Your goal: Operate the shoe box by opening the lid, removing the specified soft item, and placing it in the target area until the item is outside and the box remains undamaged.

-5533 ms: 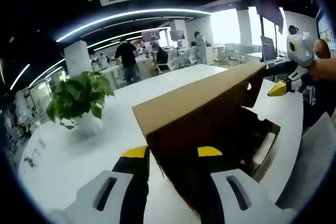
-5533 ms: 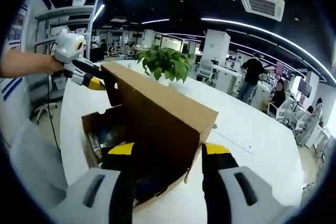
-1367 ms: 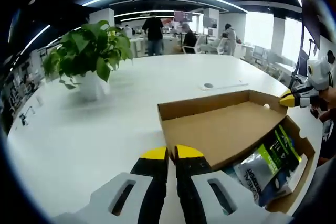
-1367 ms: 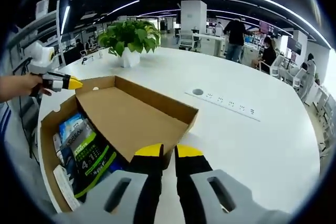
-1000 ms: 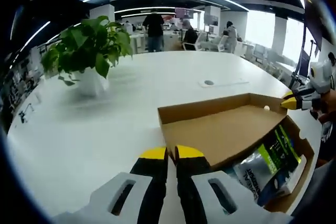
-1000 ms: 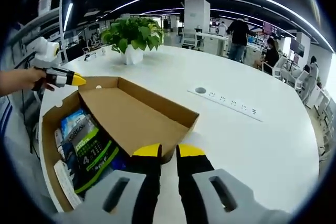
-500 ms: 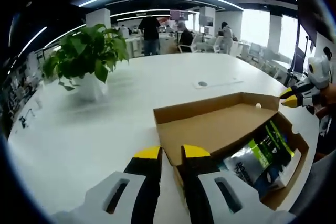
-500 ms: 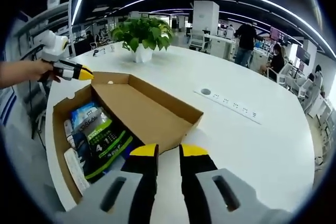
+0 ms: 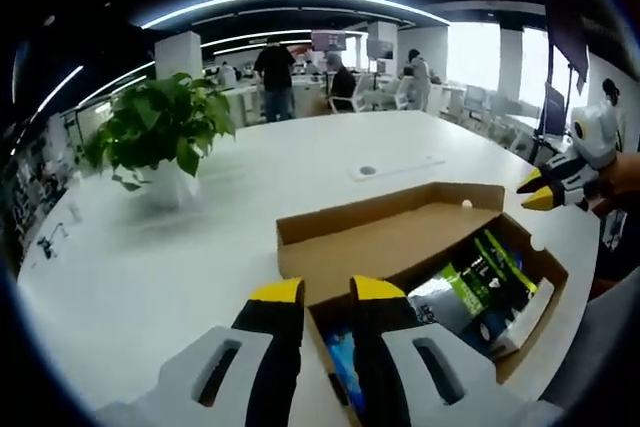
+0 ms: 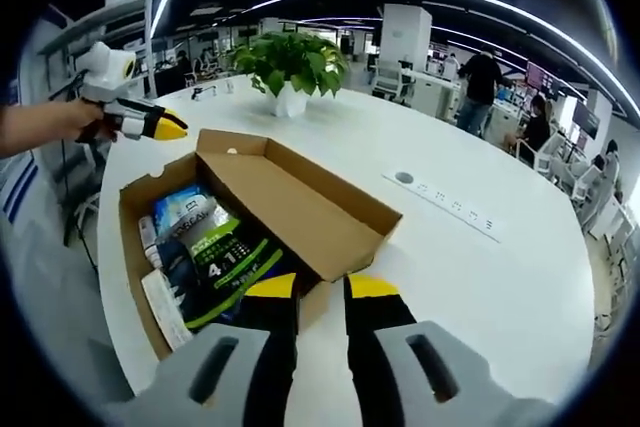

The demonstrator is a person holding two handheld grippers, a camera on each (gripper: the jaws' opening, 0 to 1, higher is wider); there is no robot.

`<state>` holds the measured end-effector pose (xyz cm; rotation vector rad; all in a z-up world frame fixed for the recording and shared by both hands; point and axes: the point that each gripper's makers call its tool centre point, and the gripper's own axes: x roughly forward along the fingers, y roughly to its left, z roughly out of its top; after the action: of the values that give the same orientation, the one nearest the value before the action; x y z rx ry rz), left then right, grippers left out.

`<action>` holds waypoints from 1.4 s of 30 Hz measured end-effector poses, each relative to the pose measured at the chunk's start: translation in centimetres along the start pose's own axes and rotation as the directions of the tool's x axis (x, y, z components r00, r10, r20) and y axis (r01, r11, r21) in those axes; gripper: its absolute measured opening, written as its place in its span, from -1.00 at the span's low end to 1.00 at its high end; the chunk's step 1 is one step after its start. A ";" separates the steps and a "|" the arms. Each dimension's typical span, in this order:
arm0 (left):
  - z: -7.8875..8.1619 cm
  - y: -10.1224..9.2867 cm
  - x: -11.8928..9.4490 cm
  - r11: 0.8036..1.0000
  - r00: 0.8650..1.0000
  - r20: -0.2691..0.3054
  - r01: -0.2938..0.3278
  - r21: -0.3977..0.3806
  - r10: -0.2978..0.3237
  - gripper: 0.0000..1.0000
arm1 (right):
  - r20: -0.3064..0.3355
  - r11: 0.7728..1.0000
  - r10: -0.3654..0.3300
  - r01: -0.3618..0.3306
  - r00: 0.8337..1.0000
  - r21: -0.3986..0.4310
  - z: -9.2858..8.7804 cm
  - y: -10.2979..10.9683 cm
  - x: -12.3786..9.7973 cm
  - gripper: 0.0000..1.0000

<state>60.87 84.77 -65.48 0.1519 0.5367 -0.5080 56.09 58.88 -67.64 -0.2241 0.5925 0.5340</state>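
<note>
Left tool (image 9: pixel 327 292) hovers at the near end of the shoe box (image 9: pixel 530 322) with its jaws a narrow gap apart, gripping nothing — likely just clear of the lid (image 9: pixel 385 247), which lies folded back. Right tool (image 10: pixel 322 289) sits likewise at the opposite end, slightly parted and empty. Soft packets (image 10: pixel 215 257) — green and blue — lie inside the box on the white bench (image 10: pixel 480 287), not yet lifted out.

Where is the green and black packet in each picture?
Left gripper view: the green and black packet lies inside the open shoe box, right of centre, just right of the folded-back lid.
Right gripper view: the same packet lies inside the box, left of centre, just left of the lid.
Shared landmark: the potted plant on the white table, beyond the box in both views.
</note>
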 end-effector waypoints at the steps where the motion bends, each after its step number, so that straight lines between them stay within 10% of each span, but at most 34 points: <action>1: -0.1 -0.3 -0.1 1.000 1.000 -0.006 0.007 0.002 -0.007 -0.67 | -0.001 1.000 0.004 -0.004 1.000 0.000 0.0 0.2 0.0 -0.70; 42: -8.2 -6.6 -0.5 0.981 0.963 -0.192 0.194 0.010 -0.189 -0.67 | -0.179 0.994 0.107 -0.107 0.978 0.009 -2.9 6.2 3.8 -0.65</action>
<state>53.49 81.43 -72.31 0.1777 0.7354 -0.6949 54.08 64.68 -72.53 -0.2434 0.7825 0.6219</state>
